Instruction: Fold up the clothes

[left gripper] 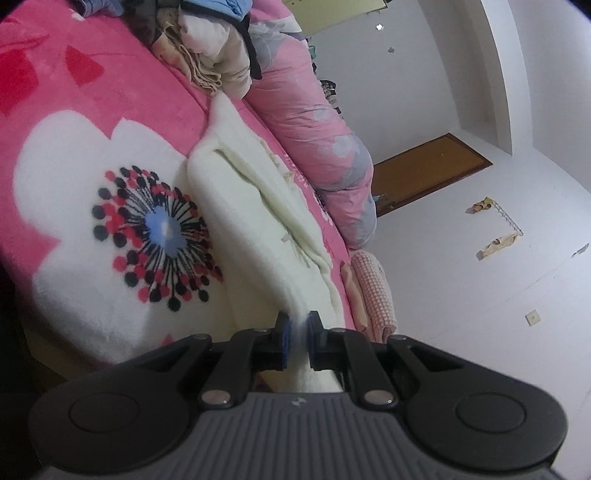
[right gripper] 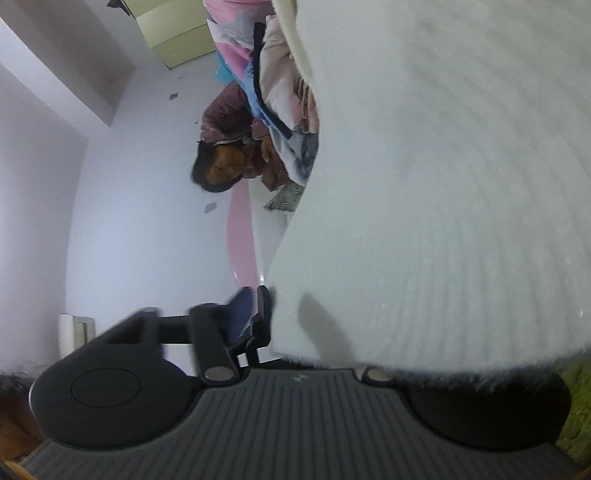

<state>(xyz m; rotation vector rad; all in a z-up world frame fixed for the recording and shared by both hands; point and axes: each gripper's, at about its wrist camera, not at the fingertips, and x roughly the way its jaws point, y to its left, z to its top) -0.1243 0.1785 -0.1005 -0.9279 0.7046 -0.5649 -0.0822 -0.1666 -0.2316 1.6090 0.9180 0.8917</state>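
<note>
A cream-white fleecy garment (left gripper: 258,206) lies stretched across the pink flowered blanket (left gripper: 74,155) on the bed. My left gripper (left gripper: 297,332) is shut on the garment's near edge, and cloth shows squeezed between the blue pads (left gripper: 283,339). In the right wrist view the same white garment (right gripper: 443,184) hangs close to the lens and fills the right side. It covers one finger of my right gripper (right gripper: 297,306). The other finger, with its blue pad (right gripper: 240,310), stands bare just beside the cloth's edge. Whether this gripper presses on the cloth is hidden.
A rolled pink quilt (left gripper: 321,129) and a pile of clothes (left gripper: 210,48) lie behind the garment. A pink checked folded cloth (left gripper: 373,291) sits at the bed's edge. A person in a maroon jacket (right gripper: 229,155) is beside the bedding. Beyond are white walls, a brown door (left gripper: 424,166) and a pale green cabinet (right gripper: 177,33).
</note>
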